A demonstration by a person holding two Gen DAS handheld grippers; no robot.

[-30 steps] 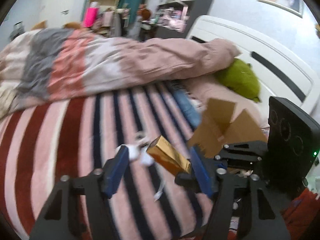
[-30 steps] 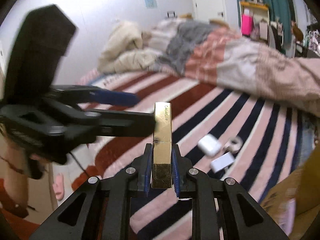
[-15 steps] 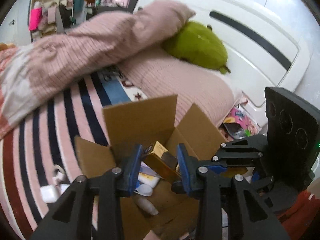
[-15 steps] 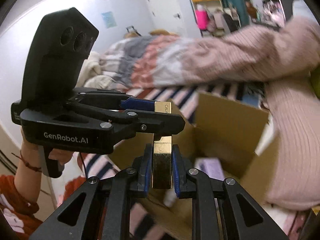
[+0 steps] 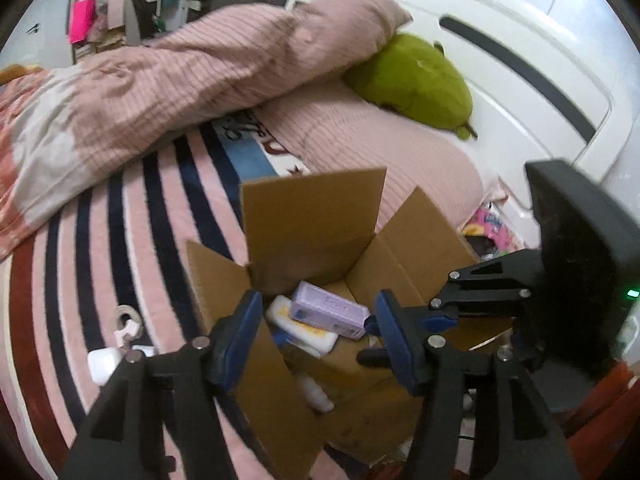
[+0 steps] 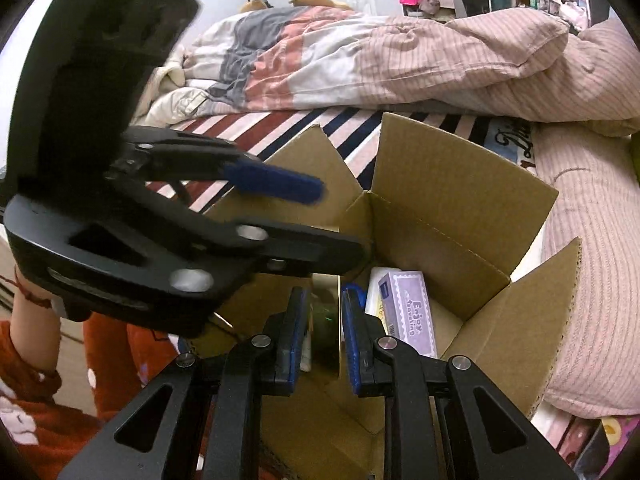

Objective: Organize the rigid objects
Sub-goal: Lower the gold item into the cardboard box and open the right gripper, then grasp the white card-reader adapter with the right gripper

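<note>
Cardboard box (image 5: 316, 216) stands open on the striped bed (image 5: 132, 208), flaps up, already holding a lilac carton (image 6: 408, 312) and a white pack (image 5: 300, 328). Left gripper (image 5: 316, 336) gapes empty above it; right gripper (image 6: 324, 328) pinches the gold bar (image 6: 326, 316) inside the mouth. White oddments (image 5: 108, 360) remain outside. Raised flaps crowd the exit.

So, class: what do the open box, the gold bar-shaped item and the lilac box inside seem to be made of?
Open box: corrugated cardboard, matte brown; fluting shows along a cut flap edge.
Gold bar-shaped item, between the right gripper's fingers: mirror-glossy, reflecting green; probably metallic foil or plastic, cannot tell which.
Lilac box: likely printed paperboard, smooth, with sharp folded edges and printed lettering.
</note>
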